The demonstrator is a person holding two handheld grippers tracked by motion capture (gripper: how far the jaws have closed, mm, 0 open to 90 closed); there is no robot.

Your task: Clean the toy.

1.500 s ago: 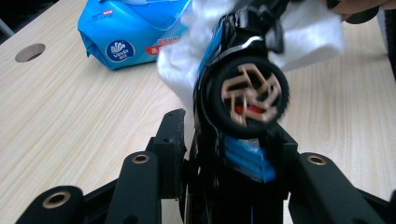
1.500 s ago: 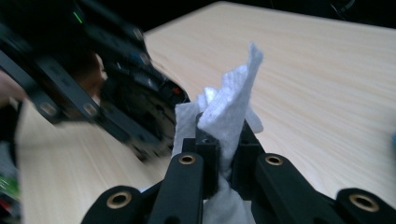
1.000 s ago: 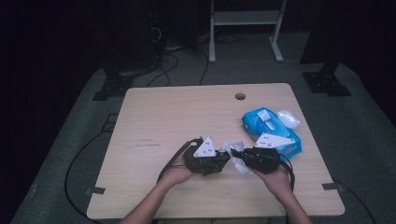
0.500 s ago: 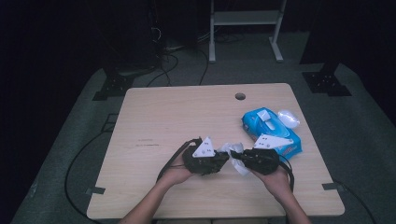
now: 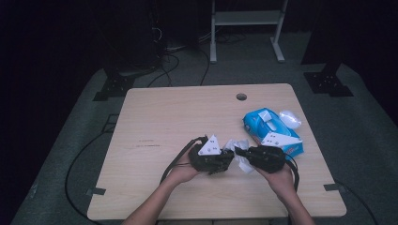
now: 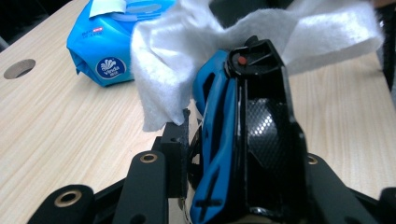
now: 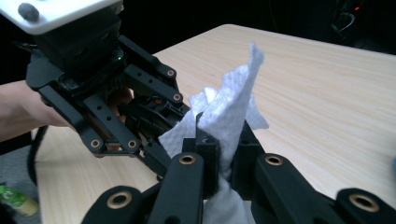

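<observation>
A white wipe [image 7: 229,116] is pinched by the right hand-held gripper [image 7: 224,154]; a blue-black tool [image 6: 243,135], seemingly, is clamped by the left hand-held gripper [image 6: 210,154], near the bench [image 5: 164,117] front edge.

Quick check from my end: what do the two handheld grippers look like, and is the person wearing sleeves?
Both are black. The left gripper and right gripper each carry a pale three-cornered plate with dark dots on top, and a black cable loops from each. Up close, the jaws are black linkage bars with brass-coloured pivot rings. The forearms are bare; no sleeves show.
</observation>
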